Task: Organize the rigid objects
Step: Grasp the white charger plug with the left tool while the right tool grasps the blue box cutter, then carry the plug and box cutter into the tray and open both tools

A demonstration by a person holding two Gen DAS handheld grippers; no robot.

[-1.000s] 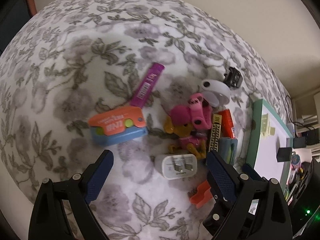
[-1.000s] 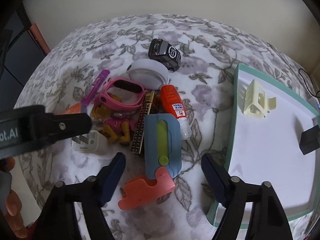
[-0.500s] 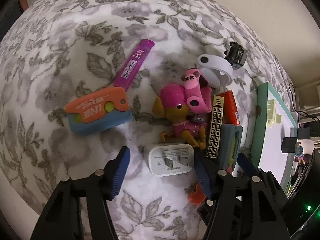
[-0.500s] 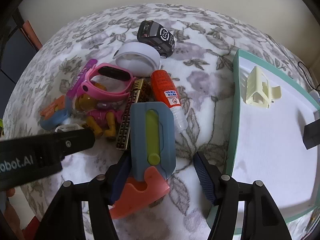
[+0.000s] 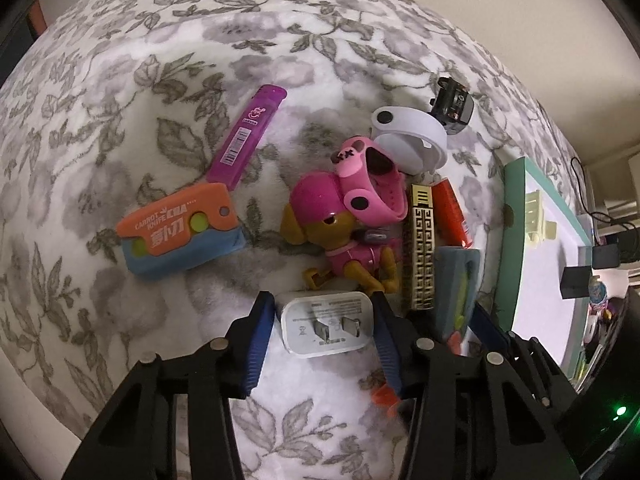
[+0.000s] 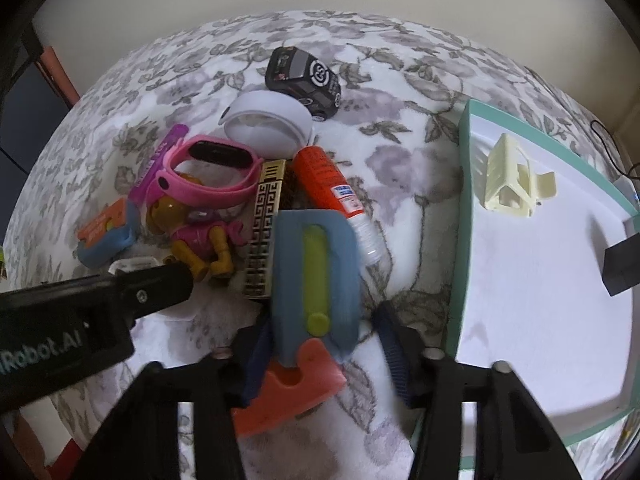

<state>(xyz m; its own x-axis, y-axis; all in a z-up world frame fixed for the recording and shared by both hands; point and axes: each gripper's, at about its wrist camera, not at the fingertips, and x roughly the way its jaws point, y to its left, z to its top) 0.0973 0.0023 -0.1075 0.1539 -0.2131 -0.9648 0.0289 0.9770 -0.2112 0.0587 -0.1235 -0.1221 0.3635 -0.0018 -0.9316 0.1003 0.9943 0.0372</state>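
Note:
A pile of small rigid objects lies on a floral cloth. My left gripper (image 5: 324, 328) has its blue pads on both sides of a white charger plug (image 5: 326, 326), closed against it. My right gripper (image 6: 324, 344) straddles a blue, green and orange carrot knife toy (image 6: 314, 276); its left pad touches the toy and a gap shows at the right pad. A teal tray (image 6: 464, 216) with a white floor stands at the right. It holds a cream hair claw (image 6: 512, 178) and a black block (image 6: 622, 264).
In the pile are a pink dog figure (image 5: 340, 236), a pink watch (image 6: 208, 176), a gold-patterned bar (image 6: 266, 236), an orange glue tube (image 6: 332, 196), a white round case (image 6: 268, 124), a black toy car (image 6: 304, 76), a purple stick (image 5: 248, 136) and an orange-blue knife toy (image 5: 180, 232).
Both grippers moved down and forward and narrowed. The left closed around the white charger plug. The right closed in around the blue carrot knife toy.

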